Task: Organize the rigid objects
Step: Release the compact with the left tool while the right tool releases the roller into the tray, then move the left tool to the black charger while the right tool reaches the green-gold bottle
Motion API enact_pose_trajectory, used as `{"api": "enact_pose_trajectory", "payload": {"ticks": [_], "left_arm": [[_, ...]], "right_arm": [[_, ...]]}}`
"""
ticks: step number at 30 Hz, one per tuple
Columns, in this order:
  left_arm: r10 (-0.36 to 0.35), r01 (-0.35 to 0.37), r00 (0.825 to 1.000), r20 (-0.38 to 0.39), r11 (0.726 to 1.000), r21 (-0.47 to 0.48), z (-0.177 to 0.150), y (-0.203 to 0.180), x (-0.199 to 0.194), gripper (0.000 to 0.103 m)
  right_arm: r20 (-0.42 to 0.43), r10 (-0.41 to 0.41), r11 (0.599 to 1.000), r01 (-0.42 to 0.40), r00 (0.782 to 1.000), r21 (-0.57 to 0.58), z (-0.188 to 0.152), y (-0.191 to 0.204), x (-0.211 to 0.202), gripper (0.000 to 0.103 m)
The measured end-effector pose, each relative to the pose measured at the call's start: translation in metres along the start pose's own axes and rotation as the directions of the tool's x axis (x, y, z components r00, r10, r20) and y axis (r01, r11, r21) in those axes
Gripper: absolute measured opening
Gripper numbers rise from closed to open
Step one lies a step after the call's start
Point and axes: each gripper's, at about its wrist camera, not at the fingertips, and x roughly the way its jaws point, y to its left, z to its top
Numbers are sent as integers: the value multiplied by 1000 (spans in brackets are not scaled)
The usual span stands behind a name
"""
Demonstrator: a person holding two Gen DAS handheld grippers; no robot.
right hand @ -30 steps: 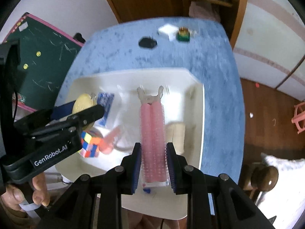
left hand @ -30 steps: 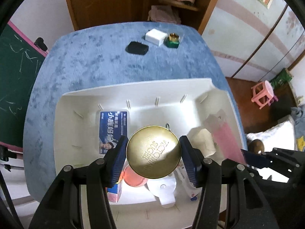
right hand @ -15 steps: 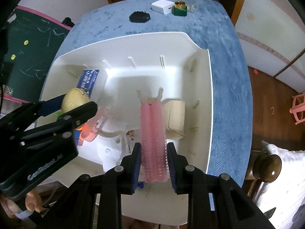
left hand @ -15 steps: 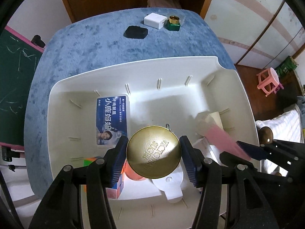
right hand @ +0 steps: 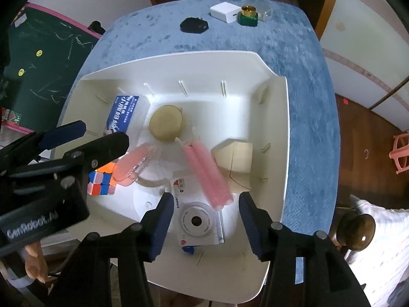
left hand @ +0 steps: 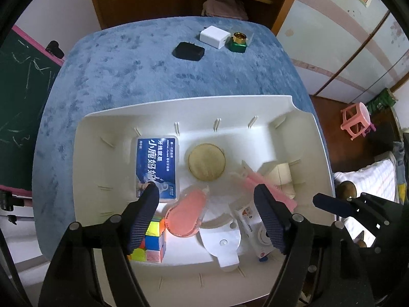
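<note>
Two hand-held grippers hover over a white plastic bin (left hand: 301, 117) set on a blue plush-covered desk (left hand: 133, 76), both pointing steeply down into it. The left gripper (left hand: 204, 209) has its jaws opening and nothing between the pads — the round gold tin (left hand: 207, 162) lies flat on the bin floor below, near the far wall, clear of both fingers. The right gripper (right hand: 204, 220) is likewise opening; the pink hair roller (right hand: 207, 174) lies tilted on the bin floor ahead of its fingertips, free of the pads, its near end resting over a white toy-camera box (right hand: 196, 222).

Inside the bin, a blue dental-floss box (left hand: 157, 163) sits beside the tin toward the left wall. A colour cube (left hand: 150, 243) occupies the near-left corner, with a clear pink case (left hand: 186, 217) just beside it. A cream-coloured carton (right hand: 235, 157) stands against the right wall, touching the roller's side. A flat white plastic piece (left hand: 222, 245) lies along the near wall between the pink case and the camera box.

At the desk's far edge — well apart from the bin — sit a black adapter (left hand: 188, 51), a white charger (left hand: 214, 36) and a green bottle with a gold cap (left hand: 239, 42), the last two just beside each other. A person's fingers (right hand: 35, 263) show under the left gripper's body in the right wrist view.
</note>
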Motion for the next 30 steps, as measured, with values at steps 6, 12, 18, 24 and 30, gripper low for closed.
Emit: {"api": "enact_pose_trajectory", "payload": {"ticks": [6,12,18,24,30], "left_arm": [[-7,7,1000,16,1000,-8,5,1,-9,79],[-17,17,999,35,1000,-3,12,1,-21,79],[-29,28,997,65,999,21,22,0,-38,79],[-37,31,993,111,998,53,41,0,-59,79],[-33,15,982,188,995,99,77,5,-89,79]], "right_arm": [[17,8,1000,-8,1000,-13,1,3,-10,54],[35,11,1000,-11,999,-8,3,2,-20,54],[71,23,1000,-23,997,8,10,0,-34,54],[105,26,999,-29,994,25,25,-3,-51,54],[160,5,1000,-9,987,26,53,-7,-80,54]]}}
